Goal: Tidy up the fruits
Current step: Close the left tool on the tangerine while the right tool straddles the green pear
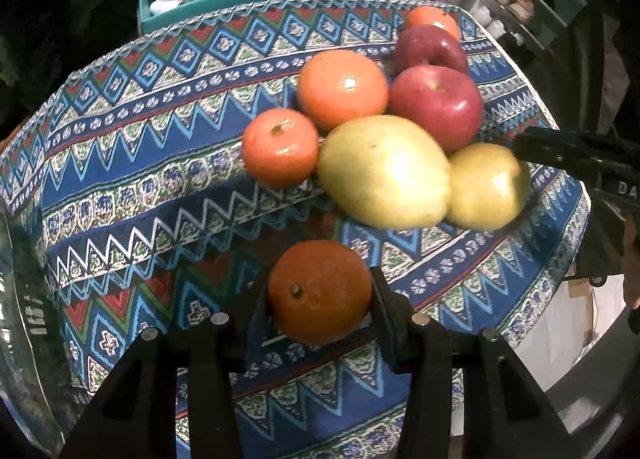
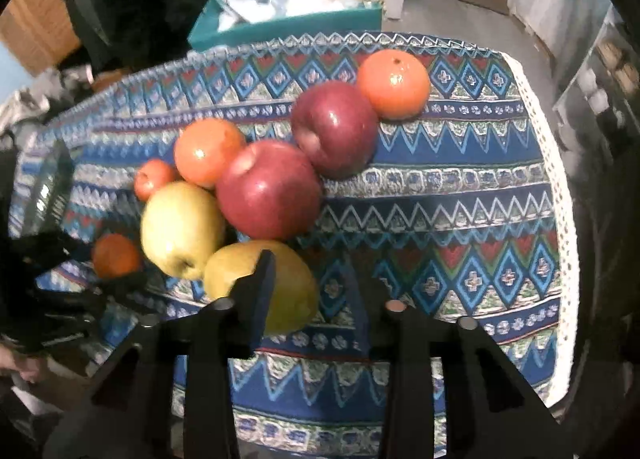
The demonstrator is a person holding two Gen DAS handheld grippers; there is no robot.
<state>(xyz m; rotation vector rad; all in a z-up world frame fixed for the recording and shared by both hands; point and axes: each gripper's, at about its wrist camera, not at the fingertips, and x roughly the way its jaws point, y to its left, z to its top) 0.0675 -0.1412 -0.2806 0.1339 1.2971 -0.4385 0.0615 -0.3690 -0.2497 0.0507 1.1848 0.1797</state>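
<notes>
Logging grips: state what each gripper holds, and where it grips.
The left gripper clamps an orange across its sides, stem end facing the camera. The right gripper is open and holds nothing, beside a yellow pear.

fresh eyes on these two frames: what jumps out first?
A pile of fruit mid-table on the patterned blue tablecloth: two red apples, yellow pears and oranges bunched together. Nearer, the left tool is shut on a darker orange; the right tool is open beside the nearest pear.
</notes>
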